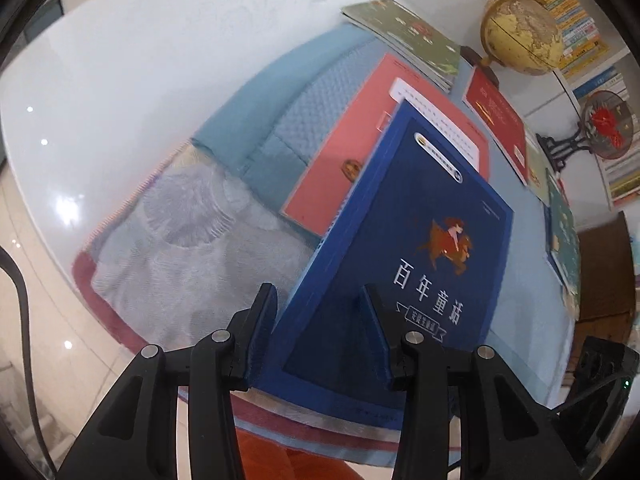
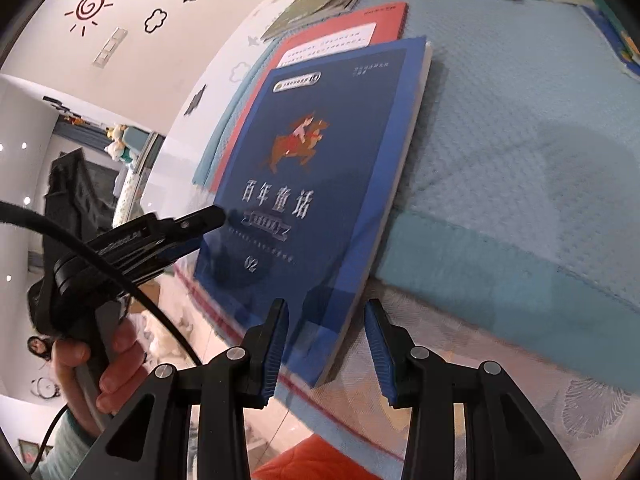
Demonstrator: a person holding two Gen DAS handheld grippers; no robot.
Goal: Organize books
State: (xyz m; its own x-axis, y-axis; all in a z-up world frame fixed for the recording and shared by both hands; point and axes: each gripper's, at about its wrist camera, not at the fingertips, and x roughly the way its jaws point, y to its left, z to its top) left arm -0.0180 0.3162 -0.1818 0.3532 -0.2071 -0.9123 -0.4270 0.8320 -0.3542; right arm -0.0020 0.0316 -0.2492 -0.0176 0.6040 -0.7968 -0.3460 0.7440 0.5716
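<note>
- The surface is a bed under a light blue quilted blanket (image 2: 520, 120), with a grey patterned spread (image 1: 192, 264) bordered in dark red along its near edge.
- A blue book (image 1: 400, 248) is tilted up from that near edge, lower end raised, far end over a pink book (image 1: 352, 152) lying flat.
- The left gripper (image 1: 320, 300) pinches the blue book's lower left corner: one finger on the front cover, one behind it.
- The right gripper (image 2: 326, 316) straddles the lower right corner; its pads look just clear of the cover, though blur makes contact hard to judge.
- A hand (image 2: 100, 364) grips the left tool's handle.
- Toward the far edge lie a green book (image 1: 404, 36) and a red book (image 1: 498, 120); more books at the right edge are cut off.
- Beyond stand a globe (image 1: 520, 32) and shelves of books (image 1: 576, 20).
- The white wall (image 2: 168, 52) carries sun and cloud stickers; its lettering is cropped.
</note>
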